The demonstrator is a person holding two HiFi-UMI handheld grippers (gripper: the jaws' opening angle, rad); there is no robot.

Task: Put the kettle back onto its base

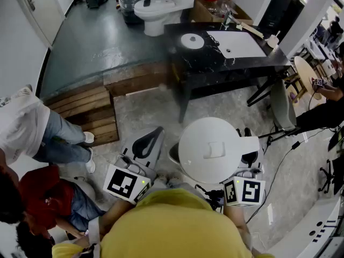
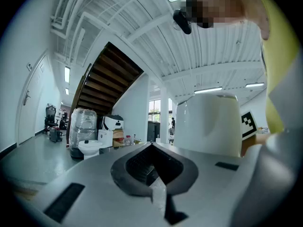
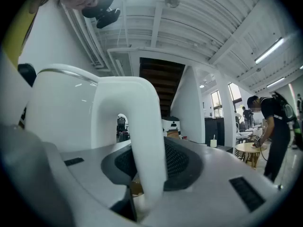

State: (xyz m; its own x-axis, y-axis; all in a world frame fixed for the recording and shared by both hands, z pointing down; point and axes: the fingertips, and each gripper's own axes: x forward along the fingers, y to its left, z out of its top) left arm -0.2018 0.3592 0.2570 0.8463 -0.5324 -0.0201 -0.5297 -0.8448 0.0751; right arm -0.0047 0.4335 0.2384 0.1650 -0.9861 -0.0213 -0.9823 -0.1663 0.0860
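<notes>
Mid-carry — the right gripper [image 3: 149, 183] clamps the handle of the white kettle [image 1: 212, 144], upright and well short of its round base [image 1: 192, 41] on the black table [image 1: 215, 64], the left gripper [image 2: 154, 173] closed on nothing — next, it probably needs carrying forward and lowering centred.

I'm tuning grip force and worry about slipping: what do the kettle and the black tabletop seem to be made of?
Kettle: likely smooth white plastic with a satin gloss. Soft light streaks show on its moulded handle, though painted metal is possible. Tabletop: black and polished, with pale veining, so stone or a stone-look laminate.
</notes>
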